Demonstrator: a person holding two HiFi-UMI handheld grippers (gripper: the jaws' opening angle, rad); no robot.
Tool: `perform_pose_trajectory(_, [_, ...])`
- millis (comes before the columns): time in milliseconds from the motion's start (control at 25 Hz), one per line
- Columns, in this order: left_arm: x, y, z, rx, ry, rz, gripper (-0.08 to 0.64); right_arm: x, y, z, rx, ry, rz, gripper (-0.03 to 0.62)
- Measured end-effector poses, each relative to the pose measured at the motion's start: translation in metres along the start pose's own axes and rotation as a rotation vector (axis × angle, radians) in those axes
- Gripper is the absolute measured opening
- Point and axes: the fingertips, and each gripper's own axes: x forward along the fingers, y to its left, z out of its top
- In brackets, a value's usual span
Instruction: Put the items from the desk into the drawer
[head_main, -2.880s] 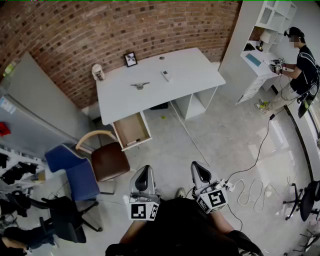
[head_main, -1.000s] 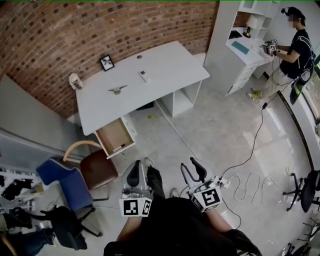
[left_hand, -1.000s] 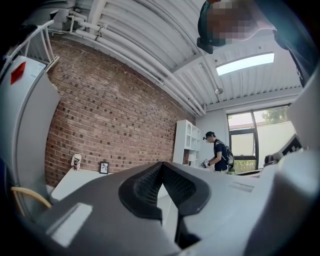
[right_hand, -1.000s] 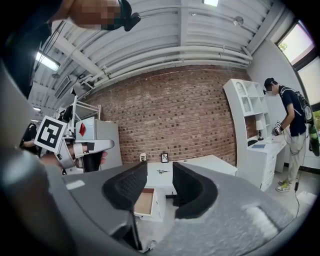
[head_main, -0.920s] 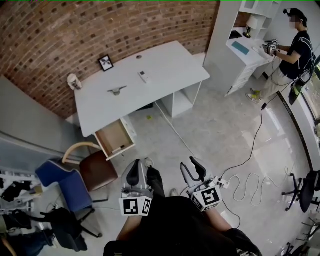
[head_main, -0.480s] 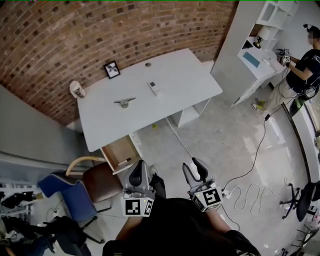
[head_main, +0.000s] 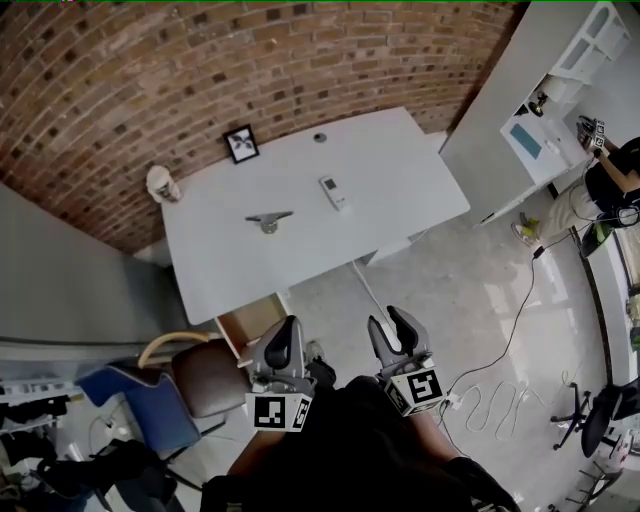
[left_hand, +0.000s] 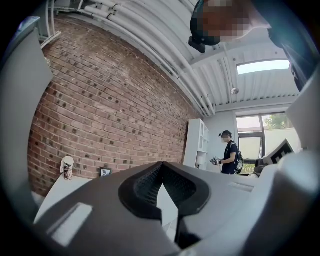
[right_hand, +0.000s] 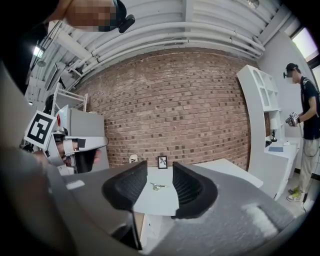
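Observation:
On the white desk (head_main: 380, 165) lie a small metal model (head_main: 268, 219), a white remote (head_main: 334, 192) and a small round piece (head_main: 320, 137). A framed picture (head_main: 241, 143) and a cup (head_main: 163, 183) stand at its back. The open wooden drawer (head_main: 247, 325) shows under the desk's front edge. My left gripper (head_main: 283, 345) is shut and empty, short of the desk. My right gripper (head_main: 397, 335) is open with nothing between its pads. In the right gripper view the model (right_hand: 157, 186) shows between the right gripper's (right_hand: 160, 172) pads, far off. The left gripper (left_hand: 161, 165) points level toward the desk.
A brown chair (head_main: 205, 372) and a blue chair (head_main: 140, 400) stand left of the drawer. A cable (head_main: 500, 340) trails across the floor at right. White shelving (head_main: 545, 110) and a person (head_main: 612, 175) are at the far right. A brick wall (head_main: 200, 70) backs the desk.
The desk has come nearer and lower in the head view as both grippers were carried toward it. The drawer now sits just ahead of the left gripper. Neither gripper's jaws have changed.

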Motion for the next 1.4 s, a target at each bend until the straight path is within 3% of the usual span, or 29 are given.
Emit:
perform_pose_trajectory(320, [0.037,0.043,0.001,-0.024,0.008,0.007,0.018,0.072,-0.004,0.009,-0.024,0.021,0.004,0.163])
perform_pose_trajectory(480, [0.059,0.054,-0.002,-0.029,0.007,0.018,0.018,0.105,-0.023,0.016,-0.033,0.045,-0.011,0.164])
perform_pose_trajectory(800, [0.116,0.083,0.004,-0.024,0.0,0.086,0.02,0.191,-0.064,0.02,-0.065,0.06,0.051,0.164])
perform_pose_trajectory(1080, [0.176,0.099,0.008,-0.028,-0.002,0.145,0.018,0.271,-0.113,0.01,-0.079,0.15,0.089,0.186])
perform_pose_trajectory(1400, [0.227,0.108,0.001,-0.048,0.026,0.201,0.018,0.35,-0.156,-0.037,-0.081,0.297,0.124,0.193])
